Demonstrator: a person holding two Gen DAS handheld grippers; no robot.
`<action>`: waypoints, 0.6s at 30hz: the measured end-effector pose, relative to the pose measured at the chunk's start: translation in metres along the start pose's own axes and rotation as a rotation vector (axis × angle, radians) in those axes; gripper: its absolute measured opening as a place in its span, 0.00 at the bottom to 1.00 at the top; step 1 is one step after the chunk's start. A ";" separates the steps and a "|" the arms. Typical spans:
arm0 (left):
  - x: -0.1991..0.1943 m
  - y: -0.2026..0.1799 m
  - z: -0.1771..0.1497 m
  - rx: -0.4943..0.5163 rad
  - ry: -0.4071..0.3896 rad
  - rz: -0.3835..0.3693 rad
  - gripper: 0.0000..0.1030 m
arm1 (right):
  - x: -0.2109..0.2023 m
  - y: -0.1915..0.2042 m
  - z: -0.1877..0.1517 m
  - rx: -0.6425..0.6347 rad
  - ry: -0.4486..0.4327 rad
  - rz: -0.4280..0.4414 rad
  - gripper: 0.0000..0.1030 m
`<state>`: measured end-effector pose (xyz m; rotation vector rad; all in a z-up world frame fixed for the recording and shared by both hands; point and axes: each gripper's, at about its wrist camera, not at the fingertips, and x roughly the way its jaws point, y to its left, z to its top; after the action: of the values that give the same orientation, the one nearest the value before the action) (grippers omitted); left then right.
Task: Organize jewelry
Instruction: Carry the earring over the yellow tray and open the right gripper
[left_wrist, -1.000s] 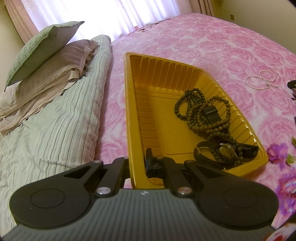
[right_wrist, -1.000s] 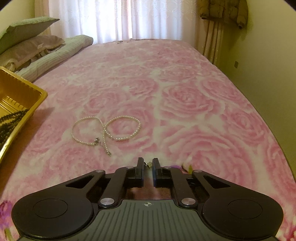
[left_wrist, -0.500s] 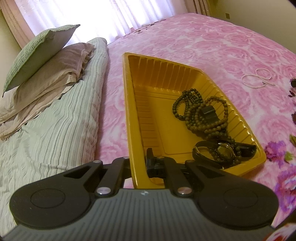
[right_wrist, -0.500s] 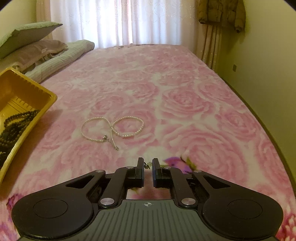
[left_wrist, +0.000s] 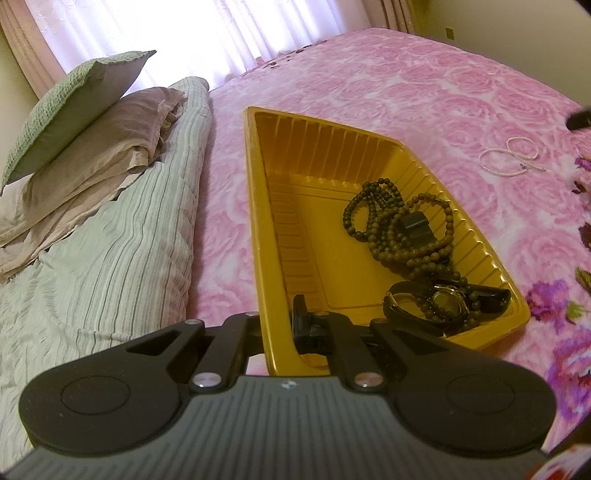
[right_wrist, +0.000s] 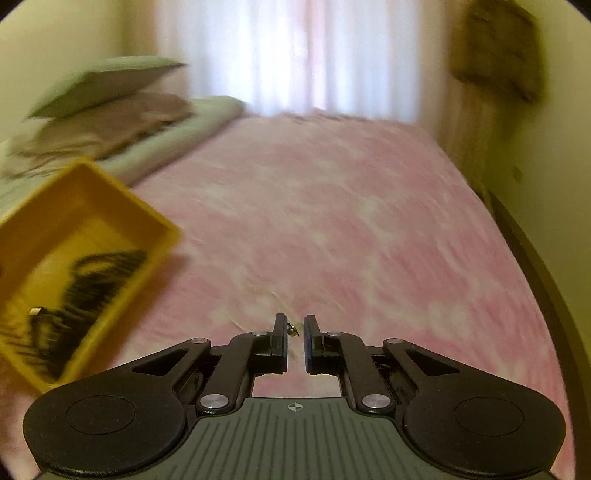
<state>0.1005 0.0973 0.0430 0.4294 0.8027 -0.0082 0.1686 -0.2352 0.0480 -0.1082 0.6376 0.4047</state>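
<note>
Your left gripper (left_wrist: 280, 325) is clamped on the near wall of the yellow tray (left_wrist: 258, 206), one finger inside, one outside. Your right gripper (right_wrist: 294, 334) is nearly closed, pinching a small metal trinket (right_wrist: 293, 329) at its tips; the blur hides what it is. The tray runs from lower centre to upper centre of the left view. Its right half holds dark bead strands (left_wrist: 399, 229), and a wristwatch (left_wrist: 445, 304) sits at its near right corner. The pearl necklace (left_wrist: 511, 157) lies on the pink bedspread (left_wrist: 424, 96) at upper right, its long axis roughly left to right
</note>
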 end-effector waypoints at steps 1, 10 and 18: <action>0.000 0.000 0.000 0.000 0.000 -0.001 0.05 | 0.000 0.007 0.007 -0.030 -0.007 0.026 0.08; 0.000 0.000 0.001 0.001 -0.001 -0.005 0.06 | 0.014 0.102 0.056 -0.381 -0.025 0.317 0.08; 0.001 0.000 0.002 0.000 -0.003 -0.006 0.06 | 0.031 0.166 0.054 -0.632 -0.018 0.437 0.08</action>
<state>0.1024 0.0966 0.0434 0.4263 0.8008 -0.0144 0.1546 -0.0607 0.0764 -0.5718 0.4943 1.0220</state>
